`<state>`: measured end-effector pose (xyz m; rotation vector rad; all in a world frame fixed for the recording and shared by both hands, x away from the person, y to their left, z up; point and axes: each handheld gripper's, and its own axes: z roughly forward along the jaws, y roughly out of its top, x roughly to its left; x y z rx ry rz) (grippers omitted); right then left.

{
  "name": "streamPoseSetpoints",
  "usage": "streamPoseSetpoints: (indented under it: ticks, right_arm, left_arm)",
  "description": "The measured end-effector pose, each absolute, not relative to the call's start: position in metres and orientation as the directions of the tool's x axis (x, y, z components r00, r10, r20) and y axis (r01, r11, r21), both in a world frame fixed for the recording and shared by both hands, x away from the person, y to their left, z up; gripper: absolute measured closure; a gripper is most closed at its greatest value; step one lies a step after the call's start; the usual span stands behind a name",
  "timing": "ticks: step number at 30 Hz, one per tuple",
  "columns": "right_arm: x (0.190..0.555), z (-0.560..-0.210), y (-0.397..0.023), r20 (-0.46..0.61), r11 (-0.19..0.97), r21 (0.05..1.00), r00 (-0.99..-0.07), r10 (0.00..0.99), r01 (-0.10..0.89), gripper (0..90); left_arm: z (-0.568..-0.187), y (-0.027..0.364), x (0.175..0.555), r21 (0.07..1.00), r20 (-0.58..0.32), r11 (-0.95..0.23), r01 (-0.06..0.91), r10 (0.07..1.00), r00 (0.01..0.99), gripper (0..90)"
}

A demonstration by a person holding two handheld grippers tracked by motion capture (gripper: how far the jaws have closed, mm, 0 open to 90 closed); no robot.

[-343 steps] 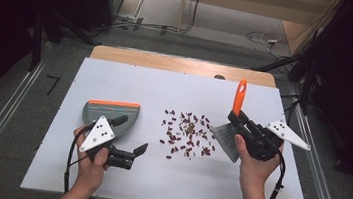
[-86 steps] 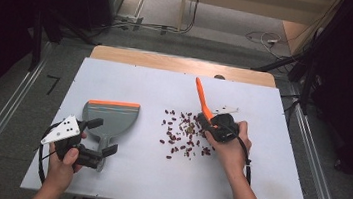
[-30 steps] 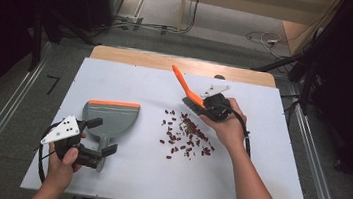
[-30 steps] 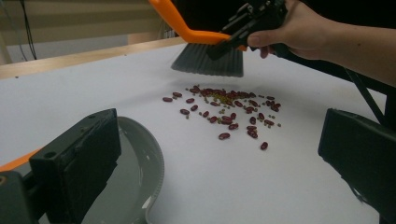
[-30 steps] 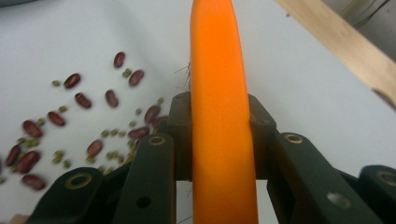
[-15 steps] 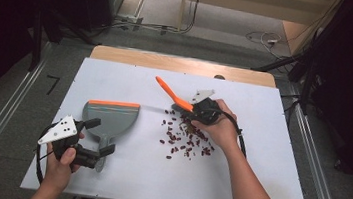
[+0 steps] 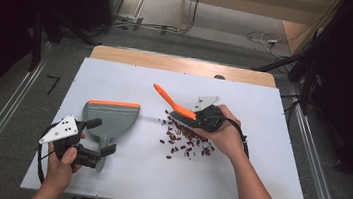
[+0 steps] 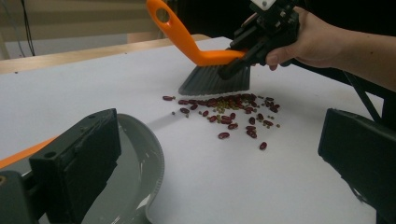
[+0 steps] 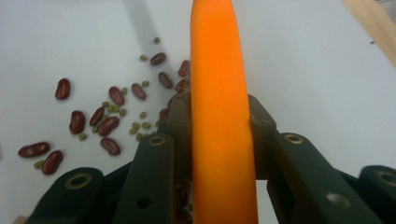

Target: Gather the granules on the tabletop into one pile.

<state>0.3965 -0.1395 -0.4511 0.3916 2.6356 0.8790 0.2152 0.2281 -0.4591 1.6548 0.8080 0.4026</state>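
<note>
Beans (image 7: 187, 138), dark red ones mixed with small green ones, are lying scattered on the white table (image 7: 267, 170), and the right hand (image 7: 225, 135) is hiding the pile's far right edge in the high view. That hand is reaching in at a slant, its right gripper (image 7: 197, 118) clamping the orange plastic handle of a grey-bristled hand brush (image 8: 212, 74), whose bristles are standing at the pile's far edge. The left gripper (image 7: 99, 143), jaws apart, is straddling the handle of the grey, orange-edged dustpan (image 7: 111, 117), well left of the beans.
</note>
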Motion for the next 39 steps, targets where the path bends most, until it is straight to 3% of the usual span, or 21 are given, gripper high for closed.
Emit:
streamPoseSetpoints:
  ticks: [13, 24, 39]
  right_arm:
    - [0.433, -0.46, -0.096, -0.266, 0.792, 0.599, -0.905, 0.333, 0.116, 68.7]
    - [0.41, -0.461, -0.101, -0.256, 0.814, 0.58, -0.942, 0.219, 0.031, 68.9]
    - [0.385, -0.46, -0.108, -0.226, 0.815, 0.58, -0.961, 0.157, -0.004, 68.8]
  left_arm:
    - [-0.46, 0.23, 0.215, 0.954, -0.163, -0.068, 0.291, 0.697, 0.699, 0.0]
    - [-0.46, 0.228, 0.214, 0.954, -0.16, -0.075, 0.292, 0.695, 0.701, 0.0]
    - [-0.46, 0.226, 0.215, 0.953, -0.158, -0.079, 0.291, 0.694, 0.703, 0.0]
